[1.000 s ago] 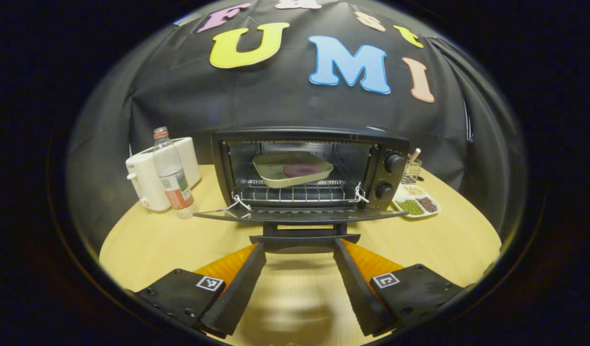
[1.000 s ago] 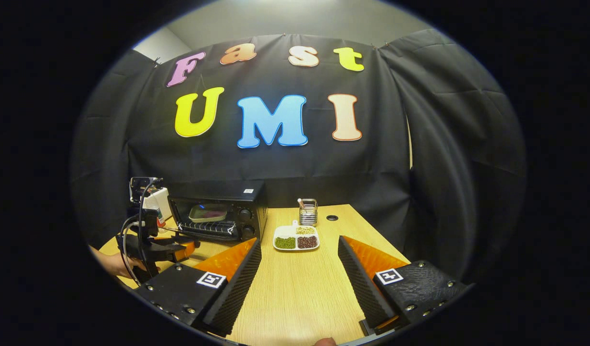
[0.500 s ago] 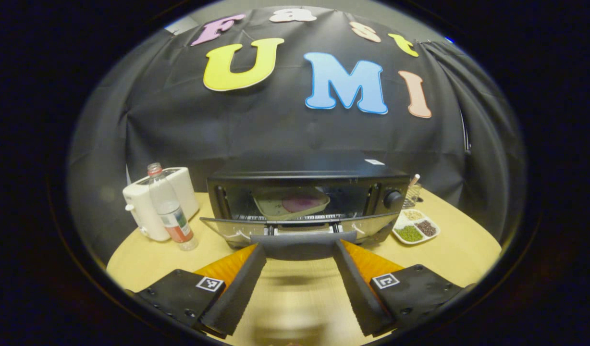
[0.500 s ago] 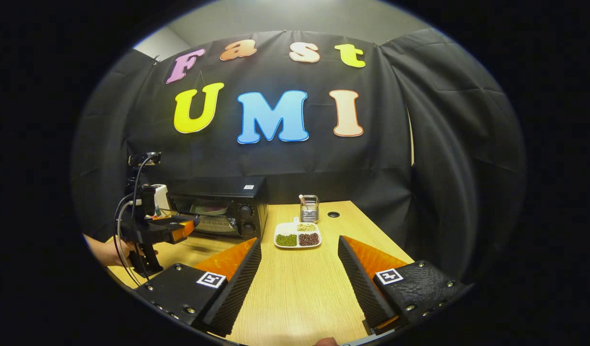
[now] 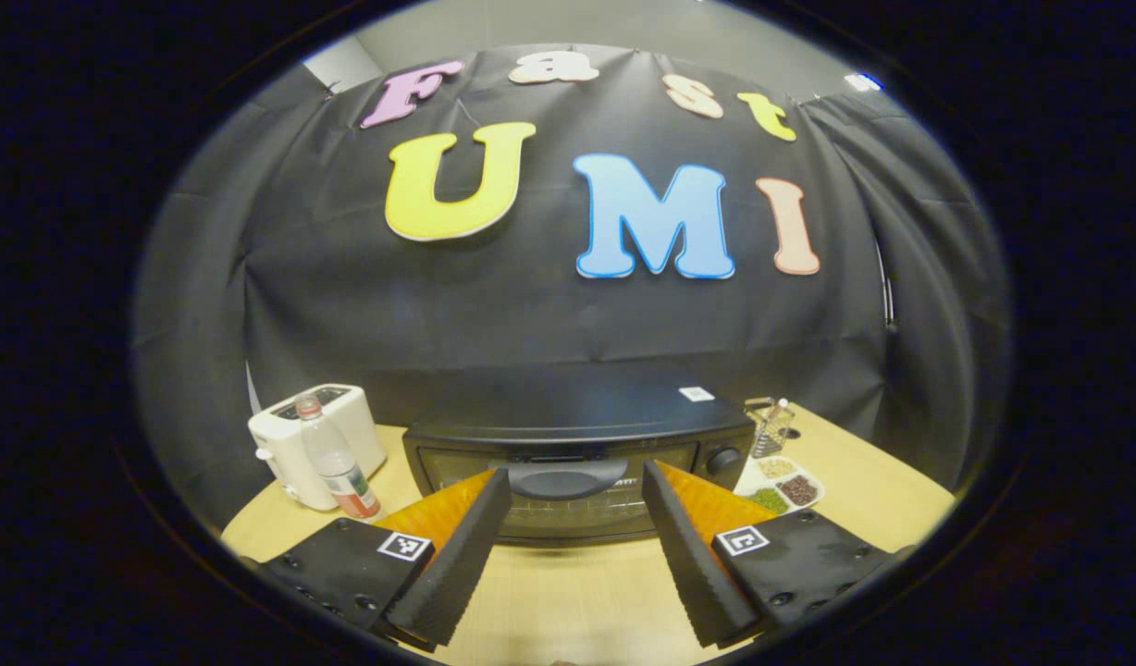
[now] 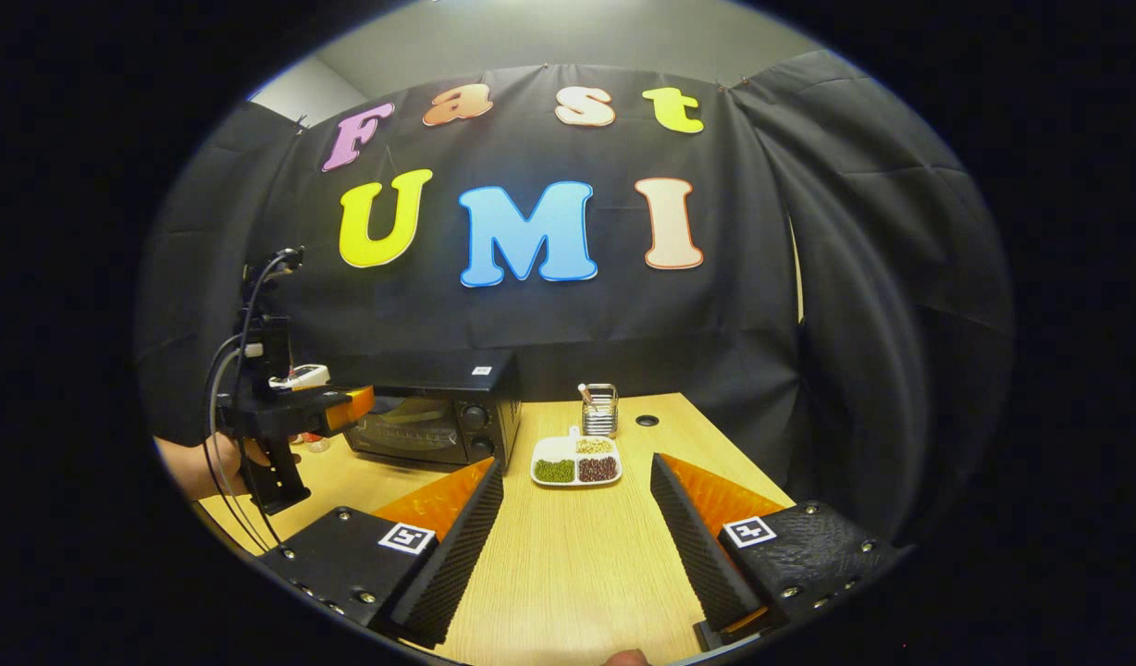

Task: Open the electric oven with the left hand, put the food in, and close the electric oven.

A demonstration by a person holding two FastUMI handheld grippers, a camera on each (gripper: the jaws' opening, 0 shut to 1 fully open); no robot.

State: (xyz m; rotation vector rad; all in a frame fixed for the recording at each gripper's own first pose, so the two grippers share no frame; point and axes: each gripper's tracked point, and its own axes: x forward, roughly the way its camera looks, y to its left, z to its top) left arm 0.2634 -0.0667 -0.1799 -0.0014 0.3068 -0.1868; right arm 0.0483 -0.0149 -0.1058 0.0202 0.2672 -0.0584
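Oven (image 5: 577, 462) sits door-shut on my pale wood table (image 5: 568, 592), black cloth wall behind. My left gripper (image 5: 573, 499) faces its handle (image 5: 568, 479), fingers spread; right gripper (image 6: 577, 518) spread, holding nothing.

Staged recording booth, not real kitchen: black cloth (image 6: 568, 324) hung as backdrop, plain wall above, light wood table (image 6: 577, 564) set with kitchen props: oven (image 5: 577, 462), toaster (image 5: 290, 444), bottle (image 5: 337, 462), divided dish (image 6: 575, 461) of beans, wire holder (image 6: 600, 409).
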